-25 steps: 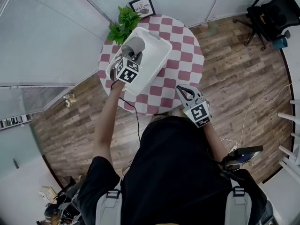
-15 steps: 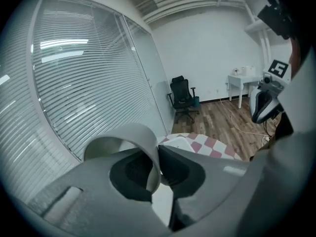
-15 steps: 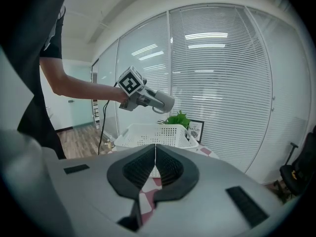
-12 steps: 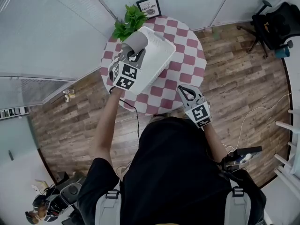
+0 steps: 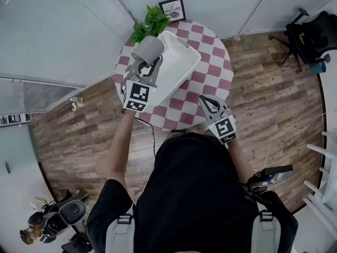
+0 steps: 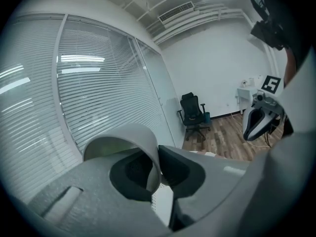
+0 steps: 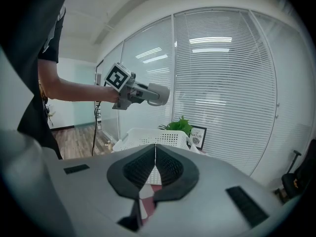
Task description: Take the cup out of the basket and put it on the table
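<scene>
My left gripper [image 5: 146, 63] is shut on the rim of a grey cup [image 5: 148, 50], which hangs in the air above the left end of the white perforated basket [image 5: 176, 67]. In the left gripper view the cup's wall [image 6: 143, 147] is pinched between the two jaws, its mouth turned sideways. The right gripper view shows the lifted cup [image 7: 157, 94] well above the basket [image 7: 153, 138]. My right gripper [image 5: 209, 104] is shut and empty, held over the table's near edge, apart from the basket.
The round table [image 5: 210, 73] has a red-and-white checked cloth. A green plant [image 5: 149, 25] and a small framed sign [image 5: 174, 8] stand at its far side behind the basket. A black office chair [image 5: 310, 33] is at the right on the wooden floor.
The left gripper has lifted the cup higher and a little away from me, from just over the basket's left end. The right gripper has stayed put.
</scene>
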`<state>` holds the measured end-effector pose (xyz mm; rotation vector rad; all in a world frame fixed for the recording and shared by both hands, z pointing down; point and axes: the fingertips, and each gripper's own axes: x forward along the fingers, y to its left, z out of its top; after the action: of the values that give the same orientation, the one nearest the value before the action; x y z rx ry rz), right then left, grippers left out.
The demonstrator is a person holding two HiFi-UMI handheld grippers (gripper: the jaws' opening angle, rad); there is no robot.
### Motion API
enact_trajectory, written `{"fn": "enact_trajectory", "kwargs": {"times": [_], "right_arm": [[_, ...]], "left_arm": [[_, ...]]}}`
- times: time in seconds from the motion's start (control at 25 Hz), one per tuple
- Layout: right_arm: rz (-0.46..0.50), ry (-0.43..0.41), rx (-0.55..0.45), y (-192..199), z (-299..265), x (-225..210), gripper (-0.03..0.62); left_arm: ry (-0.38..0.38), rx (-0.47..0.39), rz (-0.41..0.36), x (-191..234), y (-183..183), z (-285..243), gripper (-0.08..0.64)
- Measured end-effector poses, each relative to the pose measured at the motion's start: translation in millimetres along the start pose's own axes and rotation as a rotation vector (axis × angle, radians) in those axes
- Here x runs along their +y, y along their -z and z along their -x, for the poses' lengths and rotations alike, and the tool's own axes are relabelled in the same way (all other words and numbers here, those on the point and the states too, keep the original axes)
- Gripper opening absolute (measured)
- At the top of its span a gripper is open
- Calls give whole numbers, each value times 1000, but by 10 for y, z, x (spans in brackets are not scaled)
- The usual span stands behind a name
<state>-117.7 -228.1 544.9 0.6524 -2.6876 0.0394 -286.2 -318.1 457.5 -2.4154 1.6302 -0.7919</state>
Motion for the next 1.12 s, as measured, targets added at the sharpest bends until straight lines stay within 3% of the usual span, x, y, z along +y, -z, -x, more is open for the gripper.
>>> {"fn": "enact_trajectory", "kwargs": {"times": [0.6, 1.12], "right_arm": [[27, -21, -16, -61, -17, 77, 12], [25, -9, -76, -219, -25, 118, 12]], "left_arm": [[-68, -149, 100, -71, -186, 459, 40], [-67, -235, 163, -437, -132, 753, 40]]}}
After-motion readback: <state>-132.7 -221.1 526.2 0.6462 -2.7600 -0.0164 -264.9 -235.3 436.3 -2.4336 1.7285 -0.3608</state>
